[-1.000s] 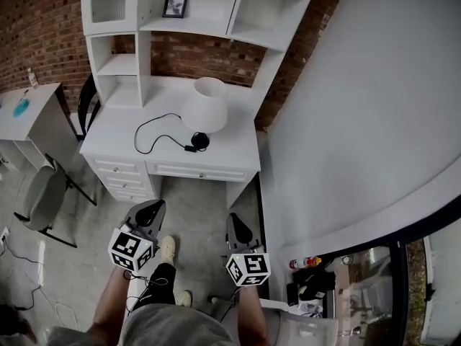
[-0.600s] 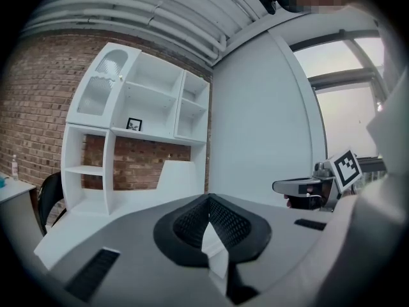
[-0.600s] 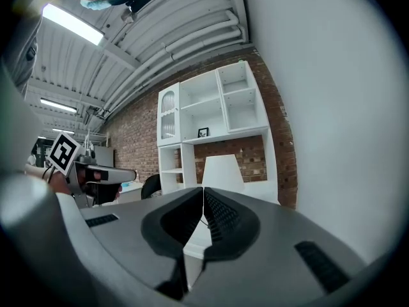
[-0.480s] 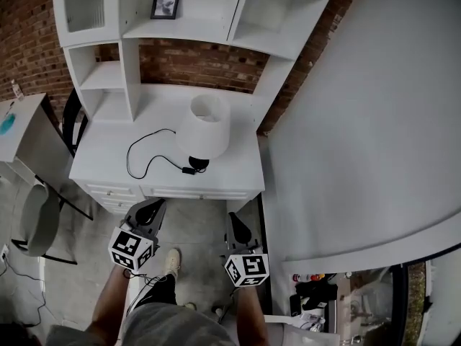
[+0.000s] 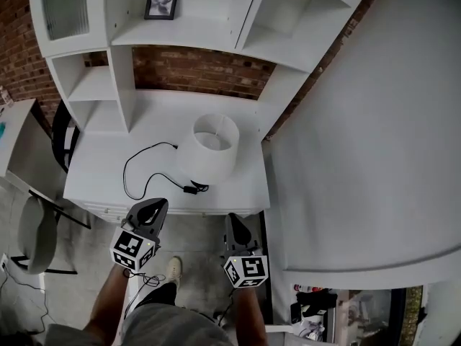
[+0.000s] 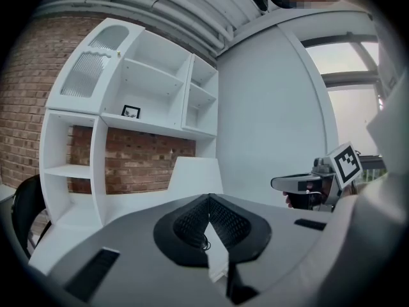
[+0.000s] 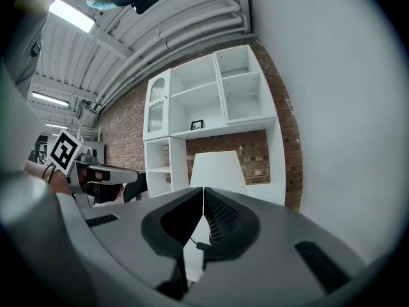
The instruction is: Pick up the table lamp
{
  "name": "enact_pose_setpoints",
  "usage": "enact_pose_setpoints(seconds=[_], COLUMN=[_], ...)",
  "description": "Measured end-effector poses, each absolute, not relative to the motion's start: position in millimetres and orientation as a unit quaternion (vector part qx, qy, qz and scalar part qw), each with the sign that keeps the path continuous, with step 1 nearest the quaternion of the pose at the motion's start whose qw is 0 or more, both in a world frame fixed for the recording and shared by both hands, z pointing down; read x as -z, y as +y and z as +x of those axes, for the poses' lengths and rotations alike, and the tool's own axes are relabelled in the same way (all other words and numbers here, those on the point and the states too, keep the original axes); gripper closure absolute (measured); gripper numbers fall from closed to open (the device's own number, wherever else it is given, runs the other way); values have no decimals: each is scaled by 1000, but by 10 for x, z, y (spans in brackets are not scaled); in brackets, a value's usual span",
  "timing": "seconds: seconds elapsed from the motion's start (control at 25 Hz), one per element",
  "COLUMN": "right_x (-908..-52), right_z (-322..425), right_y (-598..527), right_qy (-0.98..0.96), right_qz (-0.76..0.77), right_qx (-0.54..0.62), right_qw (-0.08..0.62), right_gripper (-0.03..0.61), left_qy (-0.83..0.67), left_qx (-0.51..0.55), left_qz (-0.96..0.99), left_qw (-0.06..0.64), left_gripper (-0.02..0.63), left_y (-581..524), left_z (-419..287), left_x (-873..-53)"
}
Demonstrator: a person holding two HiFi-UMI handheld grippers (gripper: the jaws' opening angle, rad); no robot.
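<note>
Fingers [image 6: 233, 226] together, left gripper [image 5: 155, 205] and right gripper [image 5: 231, 218] face table lamp [image 5: 209, 153].

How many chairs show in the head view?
2. A black chair stands at the desk's left end; a grey chair stands nearer the camera, at the picture's left edge. More may be out of frame.

Soft, even light filled the head view, with only a faint shadow beside the table lamp [image 5: 209, 148] on the white bench [image 5: 101, 171]. Both gripper views bowed heavily inside black rims. A ceiling strip light [image 7: 71, 15] glared at ten o'clock in the right one, and a window [image 6: 345, 59] was washed out at two o'clock in the left.
</note>
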State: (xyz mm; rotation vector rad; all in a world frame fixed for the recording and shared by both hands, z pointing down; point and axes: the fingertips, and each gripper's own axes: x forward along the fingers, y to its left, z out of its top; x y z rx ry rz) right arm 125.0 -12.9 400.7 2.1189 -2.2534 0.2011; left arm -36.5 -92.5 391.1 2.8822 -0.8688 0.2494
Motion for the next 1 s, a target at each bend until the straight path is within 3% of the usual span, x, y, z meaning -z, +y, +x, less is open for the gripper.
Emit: enact_pose_setpoints(seconds=[1.0], right_x=[-4942], right_z=[1259], right_y=[-1106], right_qy=[-740], right_qz=[663], right_qx=[-94], right_qw=[62], right_gripper=[556], left_qy=[-305], left_qx=[-103], left_qz=[943], left_qw=[87], left_gripper=[611], left_y=[-1743], left_z=[-387], left_x=[-4754])
